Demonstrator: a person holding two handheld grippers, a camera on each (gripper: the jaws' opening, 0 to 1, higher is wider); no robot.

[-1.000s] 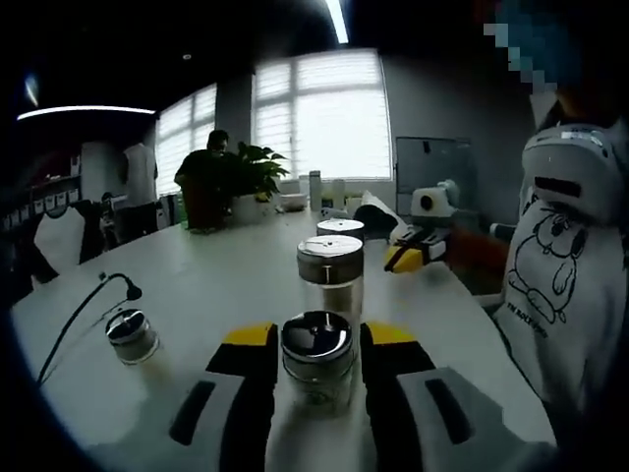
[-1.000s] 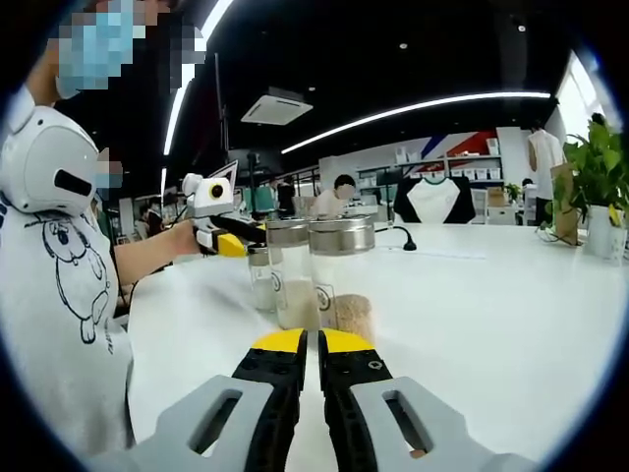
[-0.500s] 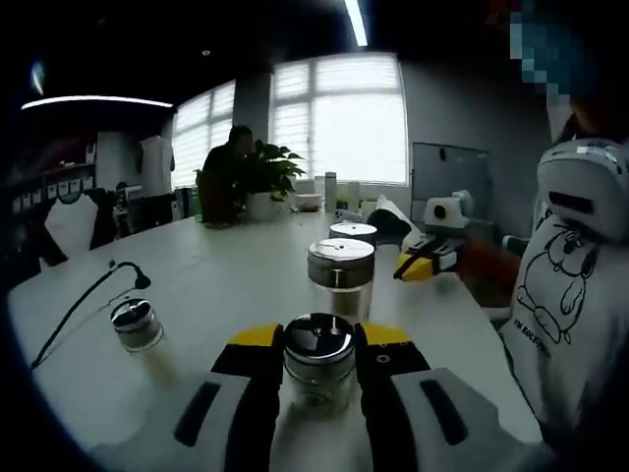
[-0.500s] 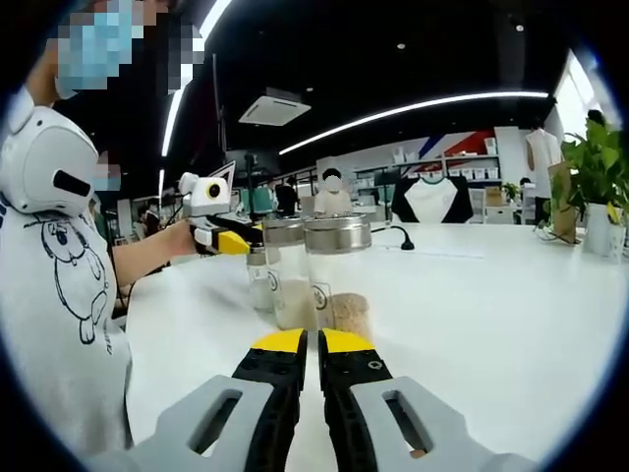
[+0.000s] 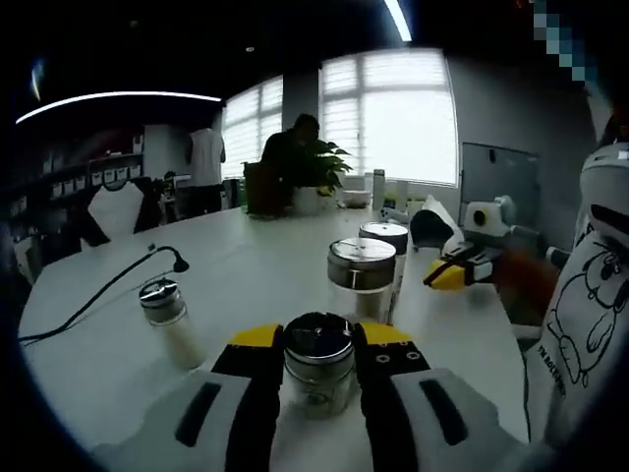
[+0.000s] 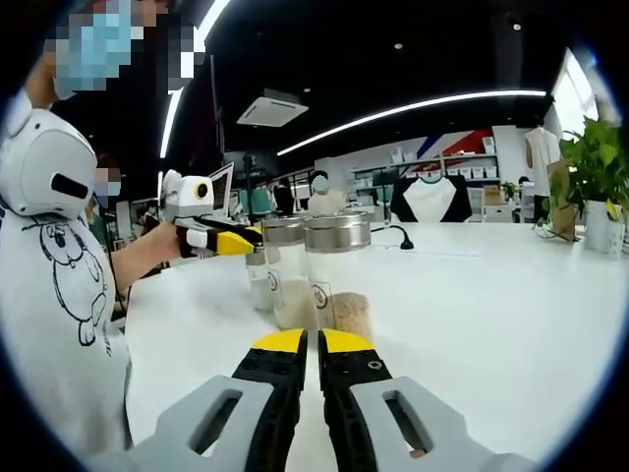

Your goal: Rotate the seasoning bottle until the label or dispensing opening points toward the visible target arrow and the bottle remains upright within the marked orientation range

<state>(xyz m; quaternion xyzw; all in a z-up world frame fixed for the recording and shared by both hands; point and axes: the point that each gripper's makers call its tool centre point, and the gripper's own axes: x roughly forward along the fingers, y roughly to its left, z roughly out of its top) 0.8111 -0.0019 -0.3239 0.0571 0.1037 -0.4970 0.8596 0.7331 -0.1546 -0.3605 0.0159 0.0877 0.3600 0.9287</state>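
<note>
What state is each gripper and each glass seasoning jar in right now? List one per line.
Left gripper: shut on the small metal-lidded glass jar, which is upright.
Right gripper: shut, holding nothing.
Two tall steel-lidded glass jars: upright, lids on.
Small shaker with white contents: upright, standing apart on the white table.

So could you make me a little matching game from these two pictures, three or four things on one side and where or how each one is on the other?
Things:
1. short seasoning bottle
2. small shaker
3. right gripper
4. potted plant

Places or states:
A. fingers closed together, nothing between them
B. at the far end of the white table, by the window
C. standing alone on the table, near a black cable
D. upright between the yellow-tipped fingers of the left gripper

Pairs: 1-D, 2-C, 3-A, 4-B
</note>
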